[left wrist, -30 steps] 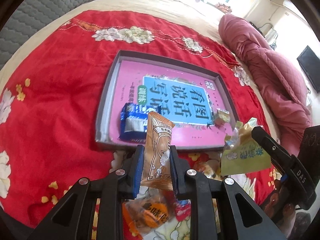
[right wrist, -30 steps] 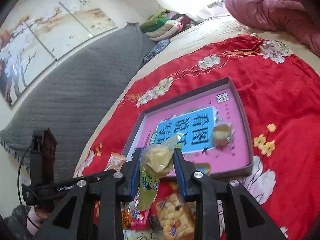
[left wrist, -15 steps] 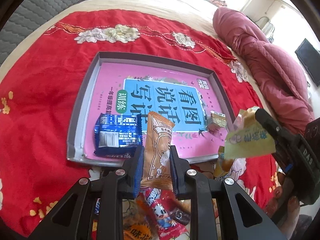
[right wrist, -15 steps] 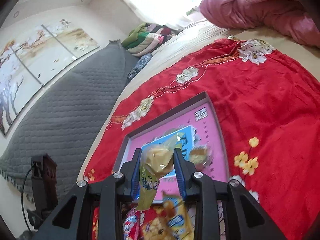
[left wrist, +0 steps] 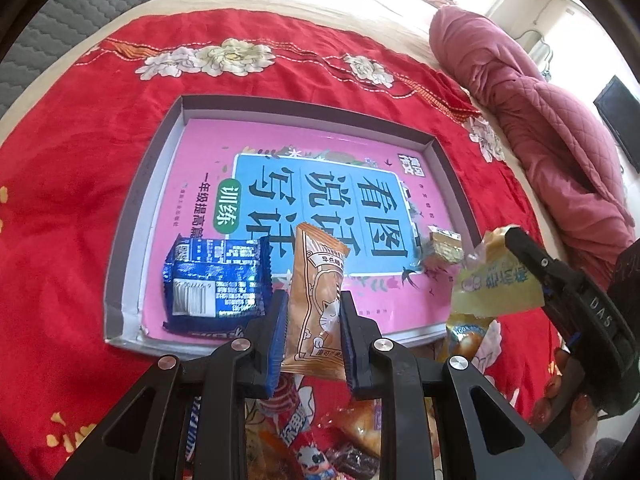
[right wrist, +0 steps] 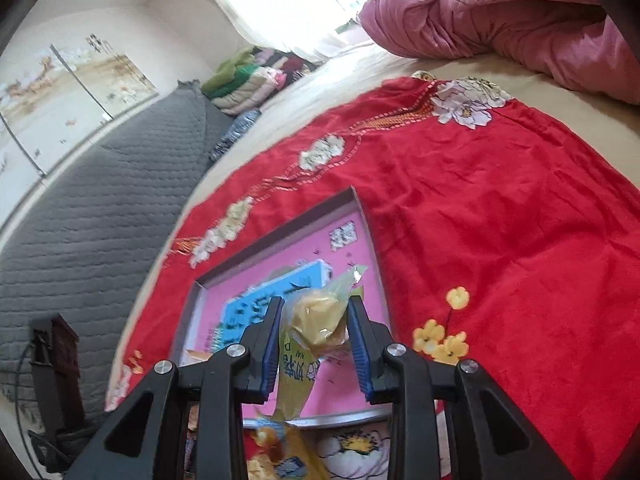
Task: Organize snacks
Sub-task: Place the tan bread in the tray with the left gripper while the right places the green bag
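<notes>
Left wrist view: the left gripper (left wrist: 313, 330) is clamped on an orange-brown snack packet (left wrist: 316, 296), which stands upright between the blue pads. Compared with a second ago the grey tray (left wrist: 124, 236) with its pink printed base fills more of the view, so the packet now hangs over the tray's near edge rather than short of it. A blue wrapper (left wrist: 216, 276) and a small gold-wrapped sweet (left wrist: 444, 245) already lie inside the tray. Loose snacks (left wrist: 304, 440) remain on the red floral cloth (left wrist: 60, 200) below the fingers. At right, the right gripper (left wrist: 560, 280) carries a yellow-green packet (left wrist: 496, 284) just past the tray's near right corner.

Right wrist view: the right gripper (right wrist: 314, 344) is closed on the yellow-green packet (right wrist: 312, 332), its tail dangling below the pads. The view has tilted downward since a second ago, and the tray (right wrist: 370, 232) now sits directly beyond the fingers.

Reading: both hands have carried their packets from the pile toward the tray; the placing step appears near, with release still to come, and several snacks are left to sort
</notes>
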`<state>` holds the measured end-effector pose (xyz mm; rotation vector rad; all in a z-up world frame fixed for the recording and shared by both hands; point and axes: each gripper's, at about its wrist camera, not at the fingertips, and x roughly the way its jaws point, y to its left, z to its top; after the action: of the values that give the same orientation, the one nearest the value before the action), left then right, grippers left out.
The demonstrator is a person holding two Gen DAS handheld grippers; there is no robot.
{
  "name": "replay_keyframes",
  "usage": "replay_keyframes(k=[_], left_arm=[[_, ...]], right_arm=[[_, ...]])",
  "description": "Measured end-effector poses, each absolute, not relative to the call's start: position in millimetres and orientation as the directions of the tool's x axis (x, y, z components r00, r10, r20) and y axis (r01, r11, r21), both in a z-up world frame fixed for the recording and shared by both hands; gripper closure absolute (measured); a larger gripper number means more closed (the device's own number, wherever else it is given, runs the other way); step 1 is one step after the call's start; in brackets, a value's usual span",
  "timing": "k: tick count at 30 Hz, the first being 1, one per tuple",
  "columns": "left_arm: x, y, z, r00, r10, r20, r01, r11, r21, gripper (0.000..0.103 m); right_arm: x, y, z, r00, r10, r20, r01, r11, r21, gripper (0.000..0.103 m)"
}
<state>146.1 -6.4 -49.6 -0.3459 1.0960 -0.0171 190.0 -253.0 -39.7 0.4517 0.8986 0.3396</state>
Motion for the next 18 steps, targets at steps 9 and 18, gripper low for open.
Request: replay_keyframes(k=[9,18], left_arm=[[153.9,-8.4,-56.0,0.456,-0.195,-0.868,-0.151,0.945,-0.291,0.078],[158.9,-5.9,-63.0,0.448,-0.193,-0.873,-0.166,0.941,-0.294,0.077]], right_arm=[[191.2,-249.3,-52.1,0.54,0.441,-0.717,-0.082,0.875,0.477,0.071],[190.3,-246.7,-53.4,0.525,0.436,-0.731,-0.085,0.882,0.464,0.07]])
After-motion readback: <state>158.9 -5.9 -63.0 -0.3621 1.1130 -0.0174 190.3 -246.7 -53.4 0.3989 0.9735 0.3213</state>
